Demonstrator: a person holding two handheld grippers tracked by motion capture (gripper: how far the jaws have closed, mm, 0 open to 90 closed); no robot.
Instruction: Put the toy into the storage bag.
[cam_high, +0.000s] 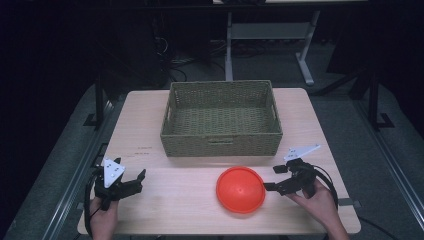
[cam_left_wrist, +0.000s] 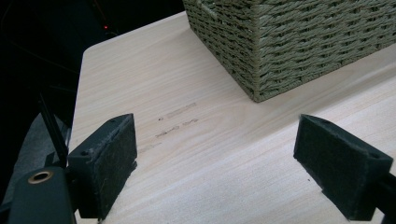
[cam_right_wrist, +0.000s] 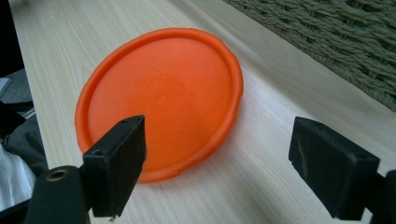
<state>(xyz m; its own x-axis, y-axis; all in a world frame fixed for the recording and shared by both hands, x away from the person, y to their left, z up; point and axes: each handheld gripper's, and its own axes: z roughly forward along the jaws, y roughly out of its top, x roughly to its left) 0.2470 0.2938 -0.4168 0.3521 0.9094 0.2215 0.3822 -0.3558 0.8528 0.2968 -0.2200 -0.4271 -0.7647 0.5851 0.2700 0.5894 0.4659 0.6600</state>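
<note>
**Orange disc lies near the woven basket, both grippers spread**

High view: a pale wood tabletop (cam_high: 150, 130) stands in a dark room with grey floor. A woven basket (cam_high: 221, 119) sits at the far middle; an orange disc (cam_high: 240, 189) lies just near of it. The left gripper (cam_high: 134, 181) rests at the near left, the right gripper (cam_high: 268, 178) just right of the disc, each held by a hand.

Left gripper view: fingers (cam_left_wrist: 105, 163) spread wide over bare wood bearing faint marks; the basket's corner (cam_left_wrist: 261, 60) is beyond.

Right gripper view: fingers (cam_right_wrist: 116, 163) spread, empty, the disc (cam_right_wrist: 163, 98) close ahead, its raised rim plain.
</note>
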